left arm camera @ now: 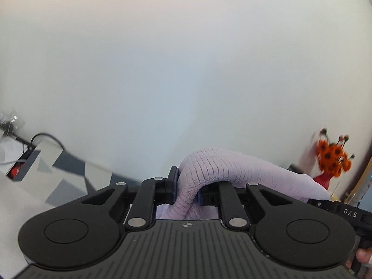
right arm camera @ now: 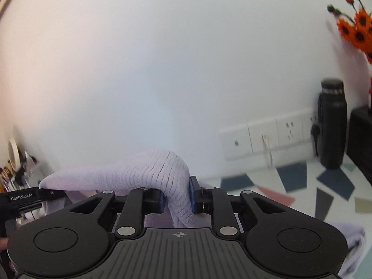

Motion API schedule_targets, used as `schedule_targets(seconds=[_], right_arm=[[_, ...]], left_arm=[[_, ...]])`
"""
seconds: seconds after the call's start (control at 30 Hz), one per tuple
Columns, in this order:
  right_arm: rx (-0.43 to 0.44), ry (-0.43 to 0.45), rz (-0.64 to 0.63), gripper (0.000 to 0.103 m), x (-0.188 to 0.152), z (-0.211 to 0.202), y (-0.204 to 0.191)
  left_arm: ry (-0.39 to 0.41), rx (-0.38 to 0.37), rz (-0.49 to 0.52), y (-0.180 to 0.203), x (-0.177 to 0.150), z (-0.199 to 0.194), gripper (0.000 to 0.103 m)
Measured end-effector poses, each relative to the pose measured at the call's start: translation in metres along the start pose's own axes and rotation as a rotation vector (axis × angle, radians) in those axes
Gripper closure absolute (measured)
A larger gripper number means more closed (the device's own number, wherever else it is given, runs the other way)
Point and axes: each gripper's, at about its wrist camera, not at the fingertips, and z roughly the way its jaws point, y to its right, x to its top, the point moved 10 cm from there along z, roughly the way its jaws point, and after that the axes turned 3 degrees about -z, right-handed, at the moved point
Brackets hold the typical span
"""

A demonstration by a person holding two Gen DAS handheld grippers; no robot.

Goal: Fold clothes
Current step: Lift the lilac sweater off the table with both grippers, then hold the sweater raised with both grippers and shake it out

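A pale lilac ribbed garment (left arm camera: 209, 165) is lifted off the table, stretched between both grippers. My left gripper (left arm camera: 186, 191) is shut on one bunched end of it, the cloth squeezed between the blue pads. My right gripper (right arm camera: 177, 196) is shut on the other end of the lilac garment (right arm camera: 148, 169), which arches over its left finger. In the left wrist view the right gripper's black body (left arm camera: 344, 211) shows at the right edge; in the right wrist view the left gripper's body (right arm camera: 28, 197) shows at the left. More lilac cloth (right arm camera: 353, 244) hangs at lower right.
A table with a geometric grey, blue and pink patterned cover (right arm camera: 302, 186) lies below. A black bottle (right arm camera: 332, 121), wall sockets (right arm camera: 262, 139) and orange flowers (left arm camera: 332, 158) in a red vase stand at the back. Cables and a box (left arm camera: 23, 162) sit at the left.
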Motion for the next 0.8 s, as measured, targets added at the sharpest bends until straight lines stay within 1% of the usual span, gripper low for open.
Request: schedule_targets(seconds=[0.1,0.27,0.43,0.53,0.57,0.6,0.67,0.77,0.8], right_arm=[[0.038,0.111,-0.012,0.086,0.051,-0.016,-0.017],[0.083,0.27,-0.051,0.087,0.123,-0.052,-0.036],[0.124,0.439,-0.113,0.087,0.18,-0.101,-0.064],[0.148,0.564,-0.162,0.087,0.204,-0.143,-0.085],[0.156,0.608,-0.181,0.087,0.211,-0.158,-0.092],[0.164,0.644,-0.196,0.087,0.217,-0.171,-0.099],[0.192,0.668,-0.191,0.087,0.225,-0.19,-0.104],[0.203,0.699,-0.191,0.087,0.235,-0.214,-0.103],[0.202,0.707,-0.195,0.087,0.237,-0.219,-0.102]], left_arm=[[0.11,-0.048,0.053,0.028,0.045,-0.017,0.088],[0.285,-0.149,0.086,0.077,0.112,-0.053,0.088],[0.468,-0.246,0.096,0.124,0.167,-0.112,0.088],[0.622,-0.295,0.178,0.158,0.185,-0.167,0.088],[0.651,-0.304,0.202,0.167,0.188,-0.179,0.088],[0.672,-0.318,0.222,0.174,0.191,-0.19,0.088],[0.714,-0.344,0.265,0.19,0.196,-0.213,0.088],[0.752,-0.344,0.354,0.208,0.193,-0.23,0.088],[0.749,-0.338,0.359,0.208,0.193,-0.231,0.088]])
